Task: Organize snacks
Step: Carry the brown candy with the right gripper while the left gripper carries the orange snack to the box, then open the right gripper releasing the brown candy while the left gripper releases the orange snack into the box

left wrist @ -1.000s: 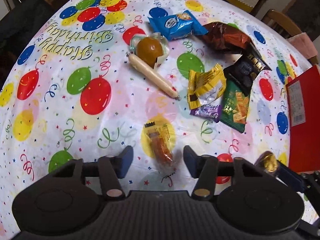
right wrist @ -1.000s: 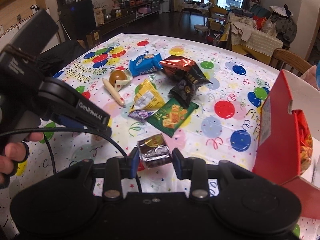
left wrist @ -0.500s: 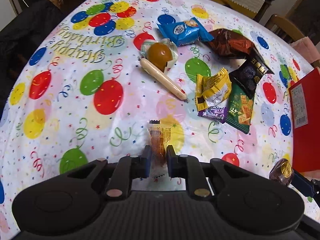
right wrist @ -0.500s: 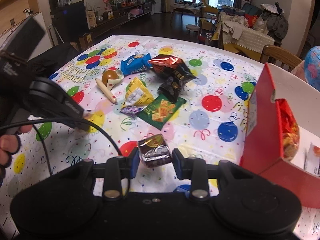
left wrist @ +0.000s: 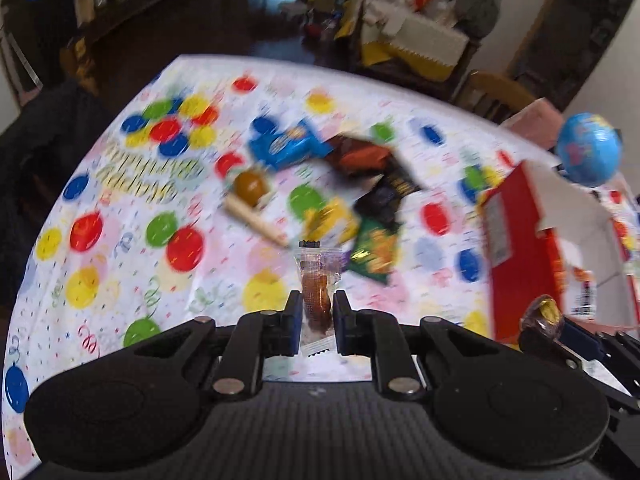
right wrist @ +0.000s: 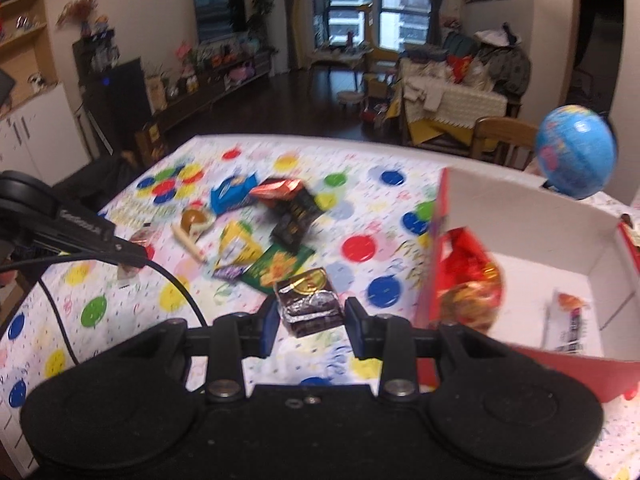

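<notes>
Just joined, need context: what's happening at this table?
A person is sorting snacks with two handheld grippers. The left gripper is shut on a clear-wrapped orange snack; the right gripper holds a dark foil-wrapped chocolate. The red box already holds some packets. Several packets lie on the balloon tablecloth.

Your left wrist view is smeared by motion: the snack pile on the balloon tablecloth blurs together, and its lettering can't be read. The red box runs off the right edge. In your right wrist view, the red bag inside the box is blurred, half hidden by the wall.
</notes>
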The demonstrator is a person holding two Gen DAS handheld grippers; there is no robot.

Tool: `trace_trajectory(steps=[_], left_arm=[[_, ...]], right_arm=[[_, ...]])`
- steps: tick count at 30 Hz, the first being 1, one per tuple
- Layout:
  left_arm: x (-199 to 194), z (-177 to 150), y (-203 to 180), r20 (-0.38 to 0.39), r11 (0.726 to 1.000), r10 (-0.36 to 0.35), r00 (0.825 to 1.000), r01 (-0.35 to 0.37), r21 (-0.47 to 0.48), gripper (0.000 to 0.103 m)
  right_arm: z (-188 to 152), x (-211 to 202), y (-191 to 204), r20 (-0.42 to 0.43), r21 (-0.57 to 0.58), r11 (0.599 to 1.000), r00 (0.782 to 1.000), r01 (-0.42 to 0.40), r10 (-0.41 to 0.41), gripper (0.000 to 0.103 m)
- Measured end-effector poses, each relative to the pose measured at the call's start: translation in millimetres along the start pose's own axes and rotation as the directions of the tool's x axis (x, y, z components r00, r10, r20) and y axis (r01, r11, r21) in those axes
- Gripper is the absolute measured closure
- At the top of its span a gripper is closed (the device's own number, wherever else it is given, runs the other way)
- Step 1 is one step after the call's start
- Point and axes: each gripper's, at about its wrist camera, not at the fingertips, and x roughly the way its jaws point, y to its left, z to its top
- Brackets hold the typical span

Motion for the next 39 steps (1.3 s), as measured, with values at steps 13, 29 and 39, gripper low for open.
trace_trajectory(steps=[13, 29, 39], left_arm=[[-34, 14, -130, 0.121, 0.967, -0.129, 0.984, 0.098, 0.236, 0.088], [9, 17, -277, -0.028, 0.890, -0.231, 0.973, 0.223, 0.398, 0.088], [57, 20, -308, -0.079, 0.879, -0.182, 0.980, 0.198, 0.433, 0.088]], right_arm=[[1, -47, -81, 0.082, 0.081, 0.985, 0.984, 0.154, -0.160, 0.070], [-19, -36, -197, -0.021, 0.191, 0.928, 0.947, 0.319, -0.321, 0.069], [-22, -15, -225, -0.087, 0.211, 0.917, 0.941, 0.337, -0.326, 0.069]])
